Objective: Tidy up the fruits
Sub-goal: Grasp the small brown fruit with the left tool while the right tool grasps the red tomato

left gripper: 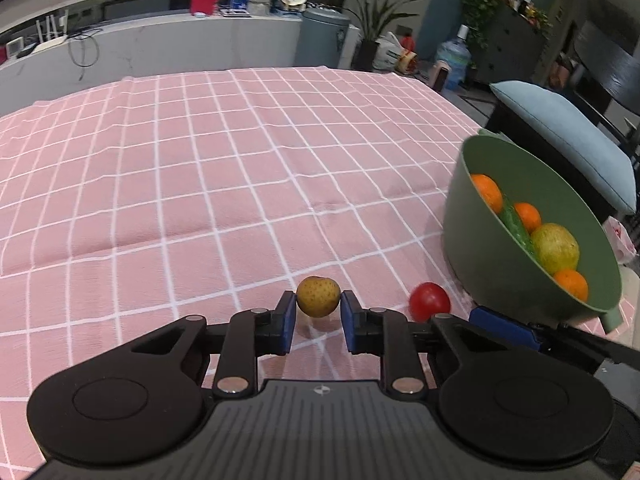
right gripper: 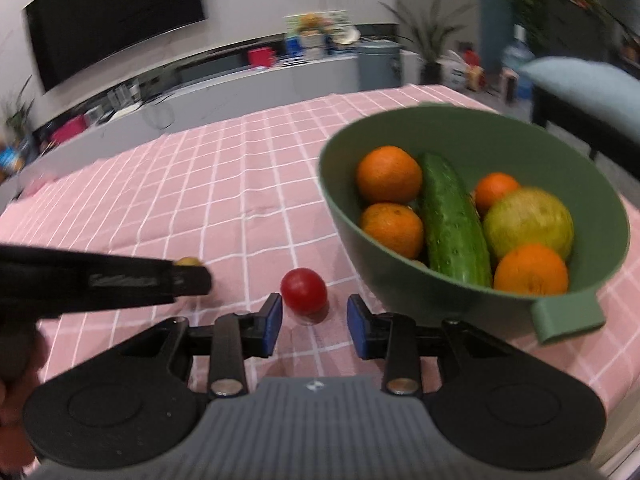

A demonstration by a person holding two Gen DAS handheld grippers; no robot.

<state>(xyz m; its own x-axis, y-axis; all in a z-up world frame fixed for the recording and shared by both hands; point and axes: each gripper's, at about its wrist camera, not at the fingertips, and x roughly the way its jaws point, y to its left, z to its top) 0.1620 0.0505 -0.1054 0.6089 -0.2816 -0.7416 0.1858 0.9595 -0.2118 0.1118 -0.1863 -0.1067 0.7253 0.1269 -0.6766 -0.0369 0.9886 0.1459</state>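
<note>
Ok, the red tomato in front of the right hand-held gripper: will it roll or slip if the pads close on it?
Likely to roll: the tomato is round and sits loose on the checked tablecloth, apart from the green bowl. Its glossy skin may slip on the pads. It sits off-centre in the open right hand-held gripper, so one pad would probably nudge it first.

Bowl (right gripper: 476,136): on tablecloth (left gripper: 200,160), right of tomato (right gripper: 303,290).
Cucumber (right gripper: 452,220): in bowl, between oranges (right gripper: 389,174).

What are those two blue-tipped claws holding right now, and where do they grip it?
The left gripper pinches the small yellow-brown fruit across its middle, one pad on each side. The right gripper holds nothing; the red tomato sits just ahead of its open jaws.
</note>
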